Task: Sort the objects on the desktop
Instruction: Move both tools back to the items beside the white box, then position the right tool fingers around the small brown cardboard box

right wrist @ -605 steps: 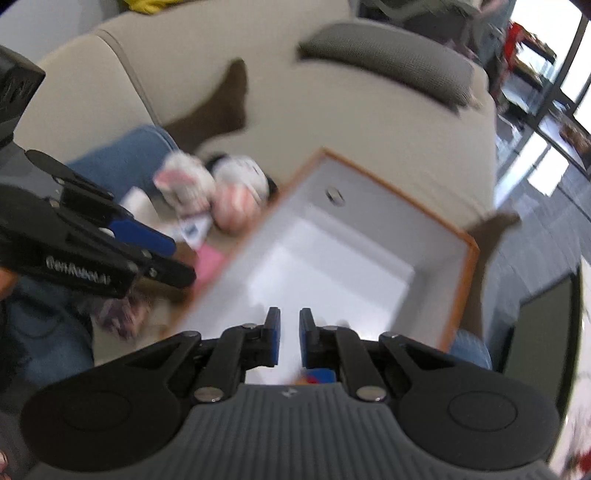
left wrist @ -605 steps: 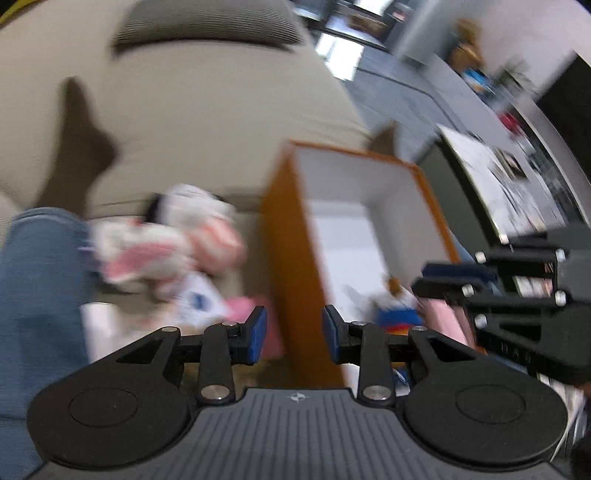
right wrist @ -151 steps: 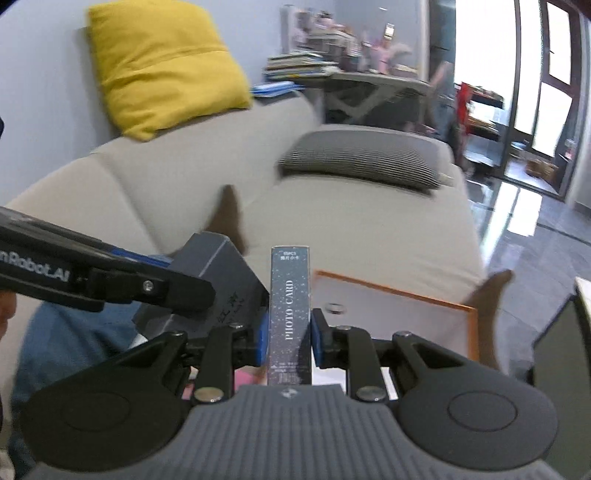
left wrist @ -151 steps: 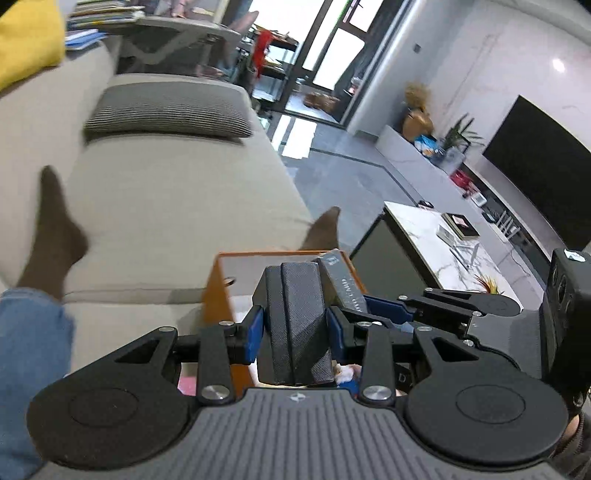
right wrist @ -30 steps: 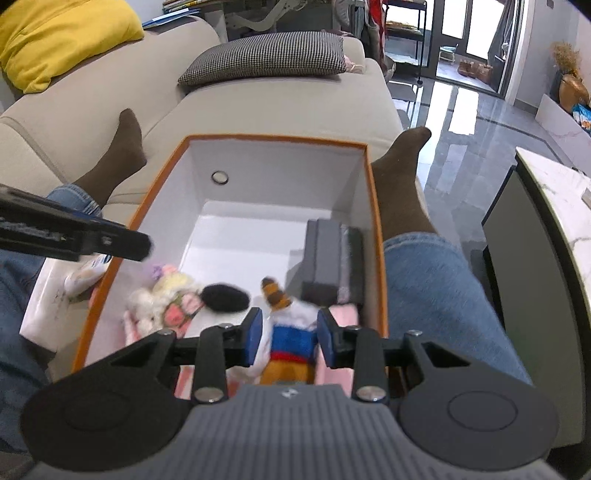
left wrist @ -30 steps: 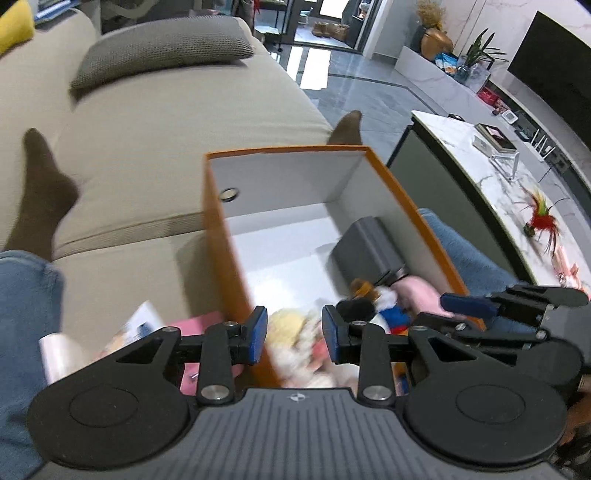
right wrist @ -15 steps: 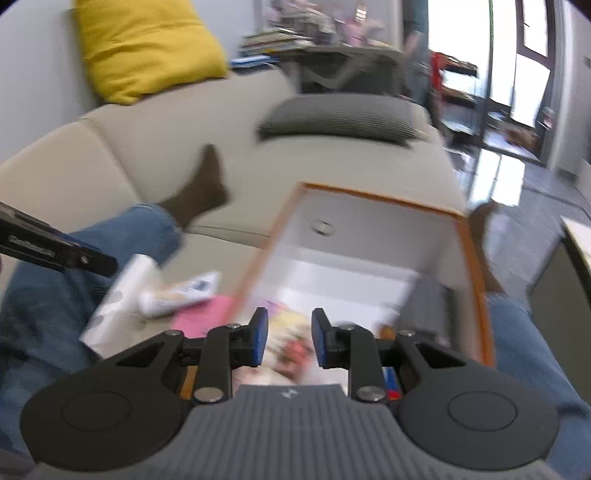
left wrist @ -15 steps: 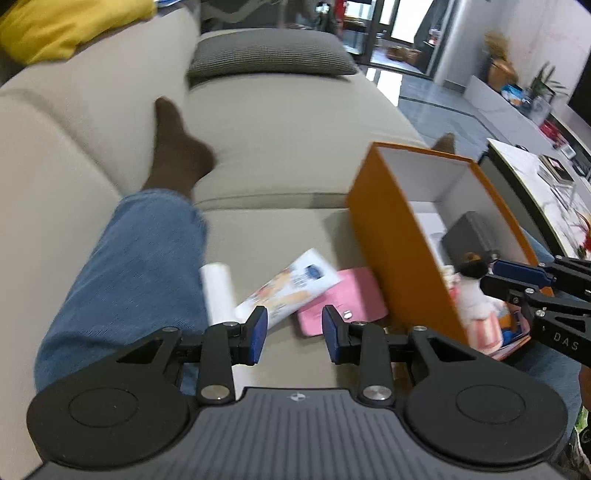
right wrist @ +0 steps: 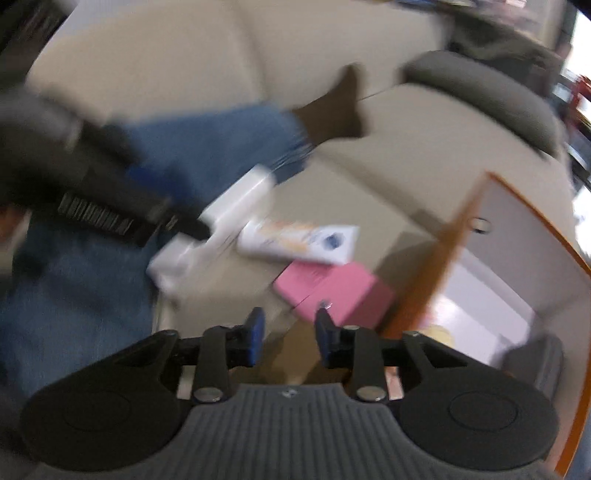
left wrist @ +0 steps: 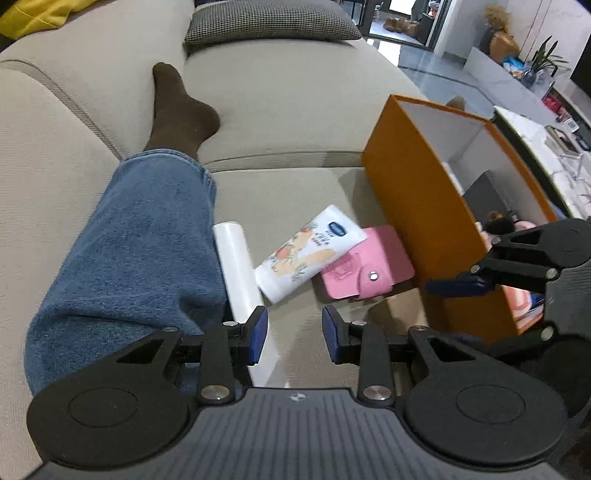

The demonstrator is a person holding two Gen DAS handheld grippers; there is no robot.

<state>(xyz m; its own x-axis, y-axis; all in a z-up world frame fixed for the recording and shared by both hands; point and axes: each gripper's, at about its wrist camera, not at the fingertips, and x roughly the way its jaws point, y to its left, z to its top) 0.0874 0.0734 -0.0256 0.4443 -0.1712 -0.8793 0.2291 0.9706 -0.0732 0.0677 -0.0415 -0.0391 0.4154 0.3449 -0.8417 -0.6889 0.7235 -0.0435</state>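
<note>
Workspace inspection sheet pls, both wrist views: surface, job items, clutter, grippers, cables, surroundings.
Surface: beige sofa seat; the person's jeans leg lies along it.
Job's things: orange box, open top, white inside, holding a dark grey box and soft toys, partly hidden. Outside it lie a white roll, a white tube and a pink snap case; the tube overlaps the case.
Clutter: nothing seen.
Grippers: left gripper jaws apart, empty, aimed near the roll and tube; right gripper jaws apart, empty, view blurred.
Cables: nothing seen.
Surroundings: houndstooth cushion, yellow pillow, marble table.
</note>
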